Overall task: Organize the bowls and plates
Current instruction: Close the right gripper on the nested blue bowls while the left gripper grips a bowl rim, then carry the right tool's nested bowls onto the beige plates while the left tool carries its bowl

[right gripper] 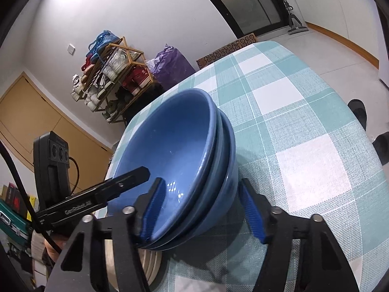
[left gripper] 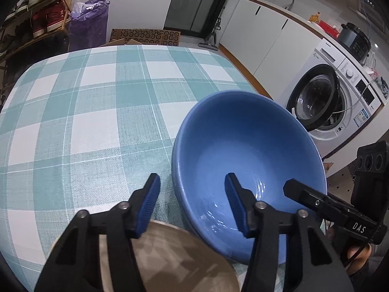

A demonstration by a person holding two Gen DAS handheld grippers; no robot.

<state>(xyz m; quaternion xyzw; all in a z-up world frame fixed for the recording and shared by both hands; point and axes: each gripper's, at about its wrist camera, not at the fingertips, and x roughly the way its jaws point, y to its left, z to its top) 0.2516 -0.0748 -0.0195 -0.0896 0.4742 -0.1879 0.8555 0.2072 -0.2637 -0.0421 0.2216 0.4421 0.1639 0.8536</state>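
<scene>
checked teal-and-white cloth covers the worktop point(left gripper: 97, 112). nested glossy blue bowls point(right gripper: 184, 160) sit near its edge. left claw point(left gripper: 192, 204) and right claw point(right gripper: 199, 209) each straddle the rim, part open, ribbed blue pads not pressing (beige plates point(left gripper: 175, 260) just beside).

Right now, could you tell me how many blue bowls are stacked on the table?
3, judging by the rims in the right wrist view: top bowl, middle bowl and bottom bowl, nested on the checked tablecloth. More could be hidden underneath.
</scene>
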